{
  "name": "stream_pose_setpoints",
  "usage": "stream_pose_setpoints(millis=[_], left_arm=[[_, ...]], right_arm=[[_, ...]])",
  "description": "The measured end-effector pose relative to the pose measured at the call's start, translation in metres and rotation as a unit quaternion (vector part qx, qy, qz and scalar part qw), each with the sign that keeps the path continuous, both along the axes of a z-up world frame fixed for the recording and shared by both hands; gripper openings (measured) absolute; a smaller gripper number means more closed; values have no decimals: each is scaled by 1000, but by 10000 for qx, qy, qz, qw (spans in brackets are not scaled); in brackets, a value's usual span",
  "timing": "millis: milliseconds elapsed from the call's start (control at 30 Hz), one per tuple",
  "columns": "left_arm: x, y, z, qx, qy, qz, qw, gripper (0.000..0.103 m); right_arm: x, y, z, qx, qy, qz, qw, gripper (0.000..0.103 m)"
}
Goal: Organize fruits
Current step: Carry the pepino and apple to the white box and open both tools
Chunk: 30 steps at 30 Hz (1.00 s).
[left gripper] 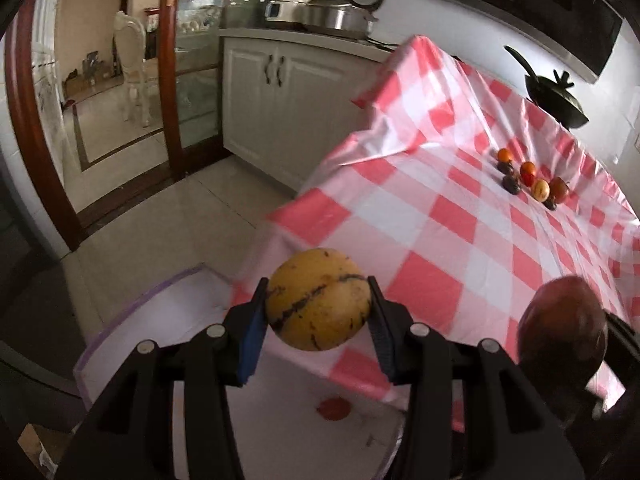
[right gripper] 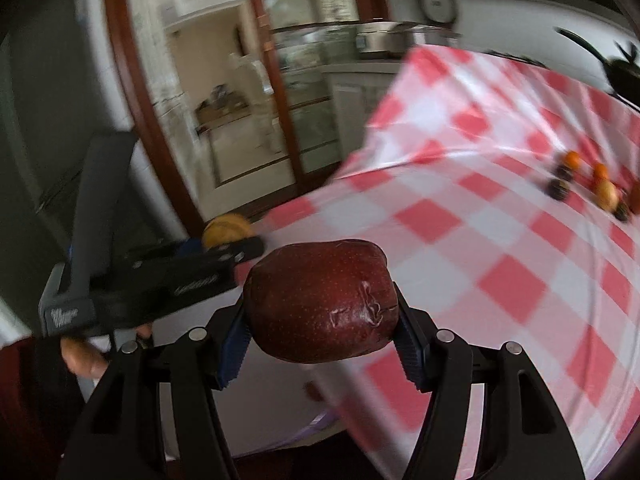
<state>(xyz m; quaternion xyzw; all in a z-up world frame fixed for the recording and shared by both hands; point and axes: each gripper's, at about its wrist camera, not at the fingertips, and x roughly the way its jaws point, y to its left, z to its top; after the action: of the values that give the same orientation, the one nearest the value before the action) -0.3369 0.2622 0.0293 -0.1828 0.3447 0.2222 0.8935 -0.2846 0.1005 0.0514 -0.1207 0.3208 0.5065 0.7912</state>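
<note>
My left gripper (left gripper: 318,312) is shut on a round yellow fruit with dark streaks (left gripper: 318,298), held above a clear plastic bin (left gripper: 132,308) beside the table's edge. A small red fruit (left gripper: 333,408) lies on the bin's white floor. My right gripper (right gripper: 320,320) is shut on a dark red apple (right gripper: 320,300), which also shows at the lower right of the left wrist view as the apple (left gripper: 560,320). The left gripper with the yellow fruit (right gripper: 228,230) appears left of the apple in the right wrist view. Several small fruits (left gripper: 528,180) sit far back on the checked tablecloth.
The red-and-white checked tablecloth (left gripper: 440,220) covers the table and hangs over its edge. A black wok (left gripper: 556,100) stands behind it. White cabinets (left gripper: 280,92) with metal pots, a wooden-framed glass door (left gripper: 176,72) and tiled floor lie to the left. A hand (right gripper: 84,356) holds the left gripper.
</note>
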Motion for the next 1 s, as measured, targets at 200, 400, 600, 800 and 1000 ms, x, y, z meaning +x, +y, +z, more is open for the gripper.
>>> stream_pose_setpoints(millis=[200, 400, 600, 800, 1000], left_arm=[[-42, 24, -37, -89, 443, 413, 9981, 47], [-68, 56, -93, -594, 1105, 969, 9874, 47], [-74, 66, -132, -760, 1575, 1157, 9778, 47], [-89, 81, -155, -915, 1841, 1479, 9674, 47], [-100, 89, -163, -1197, 1848, 1672, 9610, 47]], right_arm=[[-44, 41, -34, -612, -200, 787, 9948, 62], [-71, 75, -83, -1368, -240, 1298, 9818, 62], [-84, 107, -125, -1893, -139, 1653, 9678, 62], [-86, 133, -162, -2376, 9, 1882, 9530, 62], [-94, 136, -190, -2768, -142, 1988, 9400, 62]])
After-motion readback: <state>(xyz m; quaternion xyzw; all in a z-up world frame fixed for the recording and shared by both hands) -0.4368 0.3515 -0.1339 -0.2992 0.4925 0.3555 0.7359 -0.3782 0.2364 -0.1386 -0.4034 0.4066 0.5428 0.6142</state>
